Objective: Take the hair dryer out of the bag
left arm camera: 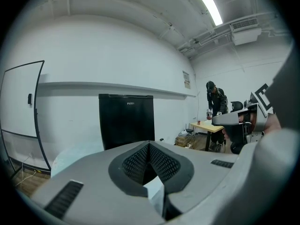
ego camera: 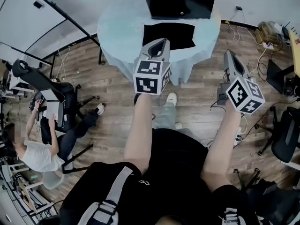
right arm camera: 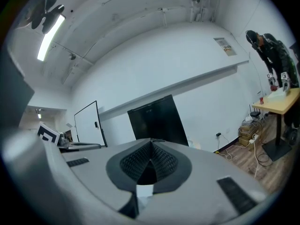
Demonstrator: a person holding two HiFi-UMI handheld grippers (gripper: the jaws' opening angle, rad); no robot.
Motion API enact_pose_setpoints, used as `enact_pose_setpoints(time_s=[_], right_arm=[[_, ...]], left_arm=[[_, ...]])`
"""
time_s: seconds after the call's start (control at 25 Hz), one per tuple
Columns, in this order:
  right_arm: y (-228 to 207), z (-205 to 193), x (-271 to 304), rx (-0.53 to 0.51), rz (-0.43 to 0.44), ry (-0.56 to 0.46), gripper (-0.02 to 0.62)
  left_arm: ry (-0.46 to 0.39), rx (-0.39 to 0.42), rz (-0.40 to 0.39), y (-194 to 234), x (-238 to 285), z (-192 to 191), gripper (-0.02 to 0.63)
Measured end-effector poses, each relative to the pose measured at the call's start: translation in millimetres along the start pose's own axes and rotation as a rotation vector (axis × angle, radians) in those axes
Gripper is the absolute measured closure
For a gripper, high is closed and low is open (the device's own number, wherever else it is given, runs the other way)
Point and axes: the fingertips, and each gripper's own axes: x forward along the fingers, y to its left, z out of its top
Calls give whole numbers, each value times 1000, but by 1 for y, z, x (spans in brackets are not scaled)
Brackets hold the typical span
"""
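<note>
A flat black bag (ego camera: pixel 168 35) lies on a round table with a pale blue cloth (ego camera: pixel 117 27), ahead of me. No hair dryer shows in any view. My left gripper (ego camera: pixel 164 41) is held up in front of the table's near edge, its jaws shut with nothing between them (left arm camera: pixel 149 145). To the right, over the wooden floor, my right gripper (ego camera: pixel 228 55) is also shut and holds nothing (right arm camera: pixel 150 142). Both gripper views look level across the room, above the table, so the bag is out of their sight.
A black cabinet (ego camera: pixel 179 1) (left arm camera: pixel 125 121) (right arm camera: pixel 157 121) stands behind the table against the white wall. A person sits on a chair at the left (ego camera: pixel 42 144). Another person stands at a wooden desk (left arm camera: pixel 215 97) (right arm camera: pixel 269 50). Cables and office chairs (ego camera: pixel 286 135) crowd the right.
</note>
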Motion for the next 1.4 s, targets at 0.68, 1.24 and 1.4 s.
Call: enact_pose_setpoints(time_s=[0.68, 1.24, 1.4], right_arm=[[-12, -60, 101, 57, 39, 176, 591], [-49, -115, 161, 86, 1, 323, 591], [-56, -127, 175, 116, -17, 347, 591]], left_arm=[[232, 223, -104, 7, 91, -70, 511], [457, 406, -248, 3, 174, -147, 430], [484, 410, -258, 12, 193, -163, 419]])
